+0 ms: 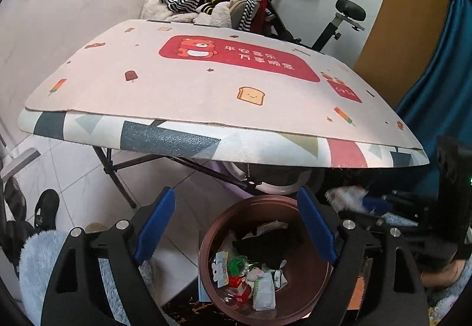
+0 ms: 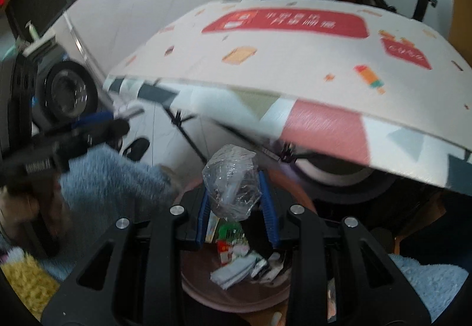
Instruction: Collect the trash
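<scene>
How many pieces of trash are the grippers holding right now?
1: a crumpled clear plastic wrap in the right gripper, above the trash bin. The left gripper holds nothing.

Left gripper (image 1: 236, 225): matte black linkage arms with triangular cut-outs, silver round pivot screws, blue ribbed pads (image 1: 155, 225) on both fingers. Right gripper (image 2: 236, 205): same black arms, silver screws, blue pads (image 2: 269, 205). Fluffy light-blue sleeve (image 2: 115, 175), bare skin below it.

The folding counter (image 1: 165, 137) with its geometric-print cover carries only a pale cartoon-printed mat (image 1: 206, 84); below its near edge, a brown round bin (image 1: 212, 240) stands on the white tiled floor (image 1: 73, 166).
</scene>
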The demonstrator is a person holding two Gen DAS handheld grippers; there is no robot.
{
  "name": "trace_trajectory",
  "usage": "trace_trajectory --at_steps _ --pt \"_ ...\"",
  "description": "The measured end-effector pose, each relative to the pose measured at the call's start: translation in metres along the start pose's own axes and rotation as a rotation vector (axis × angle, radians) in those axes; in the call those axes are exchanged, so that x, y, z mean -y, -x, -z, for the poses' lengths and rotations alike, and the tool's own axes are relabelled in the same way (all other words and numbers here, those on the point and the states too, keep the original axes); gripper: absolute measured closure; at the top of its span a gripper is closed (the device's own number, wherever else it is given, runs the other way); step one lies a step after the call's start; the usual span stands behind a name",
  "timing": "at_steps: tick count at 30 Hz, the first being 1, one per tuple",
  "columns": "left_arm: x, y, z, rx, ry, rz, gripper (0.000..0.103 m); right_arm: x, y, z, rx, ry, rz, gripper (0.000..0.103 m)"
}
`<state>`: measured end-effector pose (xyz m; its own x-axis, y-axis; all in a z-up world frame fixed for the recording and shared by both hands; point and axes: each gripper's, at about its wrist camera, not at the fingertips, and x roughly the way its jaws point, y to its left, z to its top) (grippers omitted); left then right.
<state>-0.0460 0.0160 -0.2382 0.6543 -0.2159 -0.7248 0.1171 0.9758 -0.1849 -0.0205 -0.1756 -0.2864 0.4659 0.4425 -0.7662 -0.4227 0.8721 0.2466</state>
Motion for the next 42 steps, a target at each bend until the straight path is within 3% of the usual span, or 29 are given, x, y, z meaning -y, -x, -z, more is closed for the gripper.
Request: trace_trajectory --at_steps 5,12,13,16,19,27,35,42 --pt "0.001 0.000 0.002 -0.002 -0.014 -0.004 0.020 -0.009 -0.020 0.009 -0.092 0.034 0.025 0.069" --pt "-0.001 0.000 0.003 -0.003 -0.005 -0.010 0.019 -0.005 -0.031 0.013 -0.141 0.016 0.055 0.065" --pt "-0.001 -0.001 0.003 -0.004 -0.005 -0.023 0.019 -0.005 -0.031 0.013 -0.144 0.015 0.057 0.061" --pt "-0.002 -0.001 0.003 -0.005 0.004 -0.040 0.017 -0.006 -0.030 0.012 -0.133 0.020 0.078 0.028" --pt "-0.003 0.000 0.003 -0.002 0.008 -0.050 0.014 -0.006 -0.025 0.011 -0.103 0.016 0.095 0.010" --pt "-0.002 0.006 -0.005 0.023 -0.012 -0.074 0.011 0.005 -0.017 0.007 -0.062 -0.032 0.127 0.006" --pt "0.020 0.057 -0.074 0.252 -0.118 -0.159 0.006 0.020 0.036 -0.042 0.097 -0.070 0.223 0.006" --pt "0.041 0.100 -0.132 0.374 -0.146 -0.130 0.006 0.027 0.127 -0.115 0.340 -0.060 0.292 0.006"
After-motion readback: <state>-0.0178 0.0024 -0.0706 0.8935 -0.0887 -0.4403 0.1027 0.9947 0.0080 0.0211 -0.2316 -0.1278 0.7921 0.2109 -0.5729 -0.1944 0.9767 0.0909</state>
